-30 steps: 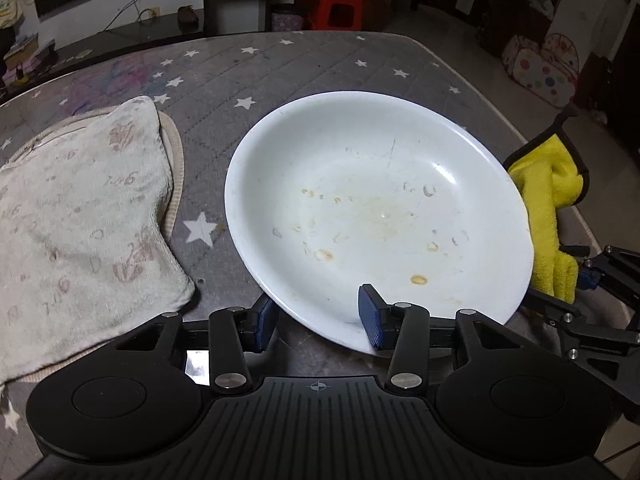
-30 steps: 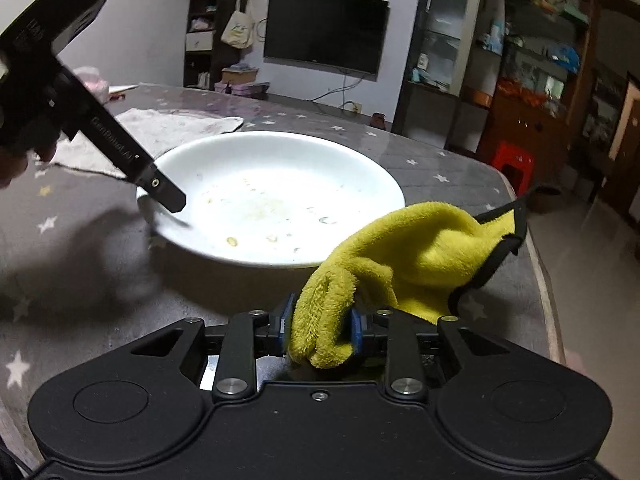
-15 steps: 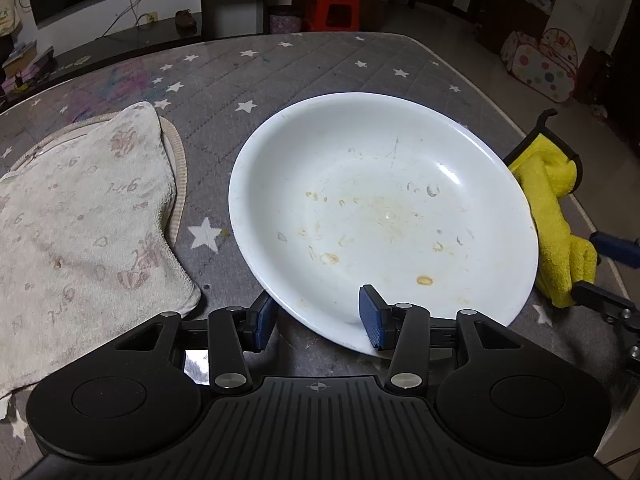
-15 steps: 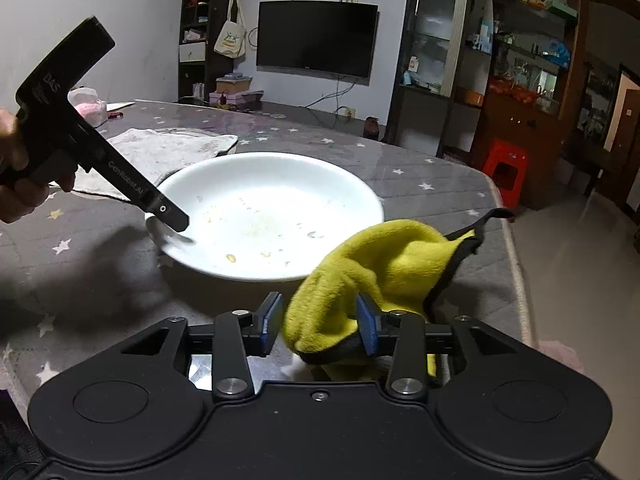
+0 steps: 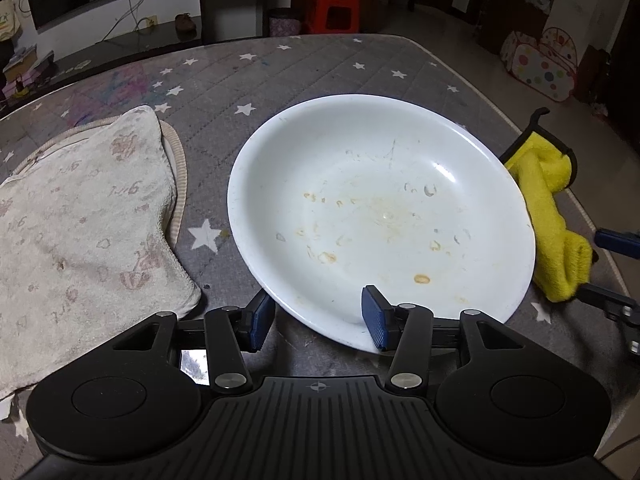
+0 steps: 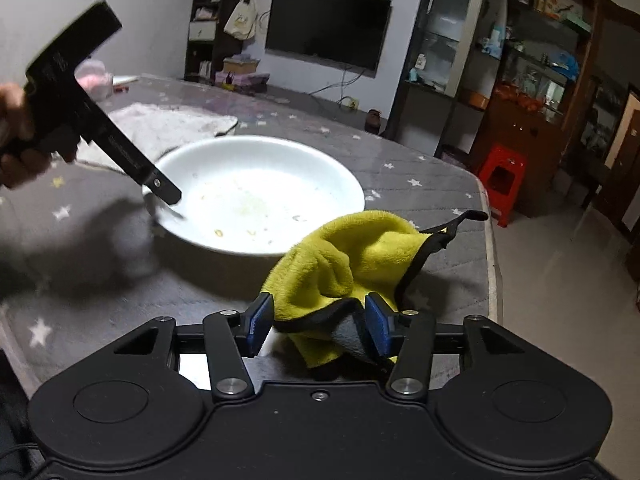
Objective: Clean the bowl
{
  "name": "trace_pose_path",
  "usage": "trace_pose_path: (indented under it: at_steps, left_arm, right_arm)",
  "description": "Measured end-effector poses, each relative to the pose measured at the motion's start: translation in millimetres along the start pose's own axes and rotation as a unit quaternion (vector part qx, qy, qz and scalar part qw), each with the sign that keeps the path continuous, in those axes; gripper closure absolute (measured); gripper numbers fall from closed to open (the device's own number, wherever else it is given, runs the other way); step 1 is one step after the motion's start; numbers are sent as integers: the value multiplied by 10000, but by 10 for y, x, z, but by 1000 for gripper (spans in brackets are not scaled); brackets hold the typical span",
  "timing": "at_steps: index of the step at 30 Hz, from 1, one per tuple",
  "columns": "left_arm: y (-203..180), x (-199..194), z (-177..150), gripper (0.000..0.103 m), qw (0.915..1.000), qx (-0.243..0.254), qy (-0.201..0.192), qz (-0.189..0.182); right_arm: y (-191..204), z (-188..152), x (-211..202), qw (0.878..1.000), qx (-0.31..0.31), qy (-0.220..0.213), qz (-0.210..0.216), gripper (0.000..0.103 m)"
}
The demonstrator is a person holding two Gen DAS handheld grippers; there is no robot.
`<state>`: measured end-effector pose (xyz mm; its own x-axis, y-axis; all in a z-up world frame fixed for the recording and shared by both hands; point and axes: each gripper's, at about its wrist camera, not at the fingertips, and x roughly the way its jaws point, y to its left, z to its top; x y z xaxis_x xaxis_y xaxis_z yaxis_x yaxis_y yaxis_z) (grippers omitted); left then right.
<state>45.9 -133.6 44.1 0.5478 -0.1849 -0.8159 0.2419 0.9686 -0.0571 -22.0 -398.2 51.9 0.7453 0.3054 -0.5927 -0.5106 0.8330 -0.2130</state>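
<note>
A wide white bowl [image 5: 380, 216] with dried yellowish food spots sits on the grey star-patterned table [image 5: 280, 72]. My left gripper [image 5: 318, 320] is open and straddles the bowl's near rim, one pad inside the bowl and one outside. From the right wrist view the bowl [image 6: 256, 196] is ahead, with the left gripper [image 6: 168, 200] at its left rim, held by a hand [image 6: 16, 136]. A yellow cloth [image 6: 352, 264] with black trim lies beside the bowl. My right gripper [image 6: 319, 322] is open, its pads apart on either side of the cloth's near end. The cloth [image 5: 548, 216] also shows right of the bowl.
A beige patterned towel [image 5: 80, 232] lies left of the bowl. The table's right edge [image 6: 490, 248] runs close to the yellow cloth, with floor and a red stool [image 6: 500, 176] beyond it. A TV [image 6: 328, 28] and shelves stand against the far wall.
My right gripper went from shut on the yellow cloth to open, and the cloth now rests loose between its fingers. The left gripper stayed at the bowl's rim.
</note>
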Motion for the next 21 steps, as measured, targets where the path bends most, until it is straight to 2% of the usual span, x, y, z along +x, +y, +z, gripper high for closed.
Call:
trace_pose_path:
  at_steps: [3,7,12,14,18,21]
  left_arm:
    - [-16,-8,8,54,10000,25,6,-20]
    - [-36,-19,19,56,10000,59,15,-47]
    - [-5,-13,32,57,9999,103,28,-71]
    - [96,20,32,56,9999,124,31,-64]
    - [106,19,31,56,9999,111,31,-92]
    - [91,16,31,56,9999,127,29,-73]
  right_arm:
    - [-55,4,170,9999,-42,135,51,48]
    - [-153,-41,383,9986,257,399,246,48]
    - [-154,-45,272,9976,479,231,442,47]
    - [-159,-15,170,9982,445,145,371,47]
    - [-238,84,9,9969,606,-40,493,46]
    - [-278,141,-34,9972,587,-156,434,45]
